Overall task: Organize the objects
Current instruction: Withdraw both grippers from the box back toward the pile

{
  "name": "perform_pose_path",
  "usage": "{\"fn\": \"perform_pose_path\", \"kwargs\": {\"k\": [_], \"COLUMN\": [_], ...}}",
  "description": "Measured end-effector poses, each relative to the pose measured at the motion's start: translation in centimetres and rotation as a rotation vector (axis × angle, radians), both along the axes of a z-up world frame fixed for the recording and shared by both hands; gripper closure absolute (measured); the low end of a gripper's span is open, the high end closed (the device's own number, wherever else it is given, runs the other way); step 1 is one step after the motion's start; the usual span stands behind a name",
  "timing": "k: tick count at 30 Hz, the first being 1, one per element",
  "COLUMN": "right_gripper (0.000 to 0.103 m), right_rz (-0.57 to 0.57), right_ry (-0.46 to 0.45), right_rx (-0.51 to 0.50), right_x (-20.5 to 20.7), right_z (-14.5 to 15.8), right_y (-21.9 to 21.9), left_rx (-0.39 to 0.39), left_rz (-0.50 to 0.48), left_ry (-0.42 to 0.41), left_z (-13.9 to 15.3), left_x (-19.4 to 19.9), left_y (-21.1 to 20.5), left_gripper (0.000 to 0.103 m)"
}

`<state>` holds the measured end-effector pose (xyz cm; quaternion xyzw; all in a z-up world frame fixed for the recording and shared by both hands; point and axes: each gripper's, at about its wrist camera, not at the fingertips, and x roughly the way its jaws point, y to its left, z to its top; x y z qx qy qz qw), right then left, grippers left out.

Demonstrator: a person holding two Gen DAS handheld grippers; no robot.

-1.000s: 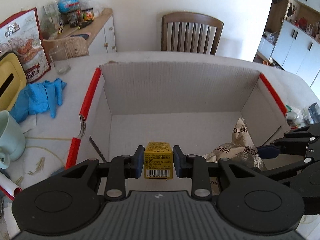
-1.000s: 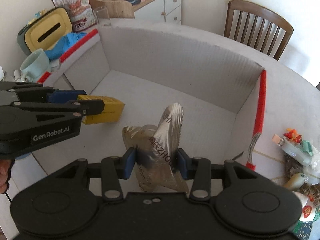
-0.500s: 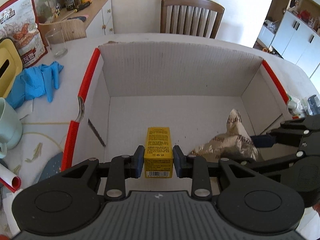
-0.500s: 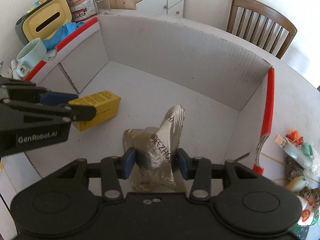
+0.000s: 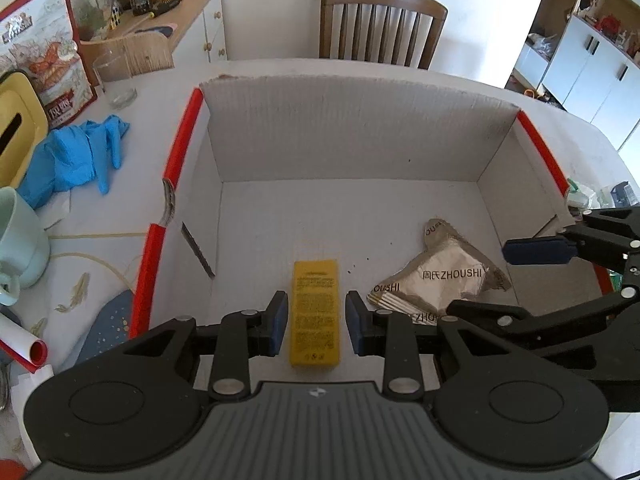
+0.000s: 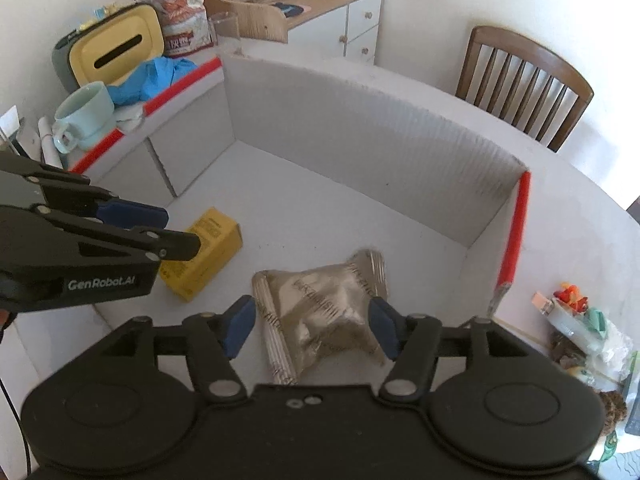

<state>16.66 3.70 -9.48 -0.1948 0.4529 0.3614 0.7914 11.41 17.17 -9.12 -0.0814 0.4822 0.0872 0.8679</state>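
Observation:
A small yellow box [image 5: 315, 312] lies flat on the floor of an open white cardboard box [image 5: 352, 144] with red-taped rims. My left gripper [image 5: 316, 322] is open, its blue pads apart on either side of the yellow box. A silver snack packet [image 6: 324, 304] lies flat on the box floor to the right; it also shows in the left wrist view [image 5: 436, 276]. My right gripper [image 6: 312, 326] is open, its jaws wide around the packet. The yellow box also shows in the right wrist view [image 6: 204, 252], partly behind the left gripper.
Left of the cardboard box on the table are a blue glove [image 5: 76, 156], a pale green mug [image 5: 16, 240], a yellow tissue box [image 6: 116, 50], a glass [image 5: 114, 76] and a snack bag [image 5: 44, 52]. A wooden chair [image 5: 382, 26] stands behind. Small clutter [image 6: 576, 320] lies at right.
Both grippers lowered into the box and opened. The yellow box and the silver packet, held before, now lie flat on the box floor.

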Motion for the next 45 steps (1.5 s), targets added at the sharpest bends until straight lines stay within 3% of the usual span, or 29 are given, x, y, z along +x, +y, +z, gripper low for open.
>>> {"fn": "perform_pose_path", "kwargs": {"k": [12,16,23,26,31,40,45], "right_gripper": [0.039,0.039,0.038,0.026,0.025,0.014,0.011], "right_rz": [-0.016,-0.019,-0.064,-0.087,-0.126,-0.228,-0.297], "right_ry": [-0.021,-0.037,-0.060,-0.086,-0.113,-0.142,-0.130], "right_rx": [0.159,0.210,0.291,0.321,0.350,0.364,0.367], "right_x": [-1.9,-3.1,-4.7,-5.3,-6.1,-7.0,-6.8], "right_z": [4.3,5.9,7.9,8.5,9.1,8.3,7.6], "right_y": [-4.8,-6.9,-10.2,-11.9,-14.9,-21.6,-25.4], "left_rx": [0.045,0.054,0.067,0.064,0.072,0.126,0.103], "left_rz": [-0.010,-0.010,-0.049,-0.051,-0.054,-0.064,-0.071], "left_ry": [-0.116,-0.175,-0.234,-0.253,-0.282,-0.339,-0.348], "left_z": [3.8,5.5,7.3,7.9,8.7,9.7,9.7], "left_x": [-2.2,-3.2,-4.6,-5.1,-6.0,-7.0,-6.9], "left_y": [-2.4,-3.7,-6.6,-7.8,-9.9,-14.7,-17.3], "left_gripper": [0.071,0.039,0.038,0.034,0.026,0.020,0.020]}}
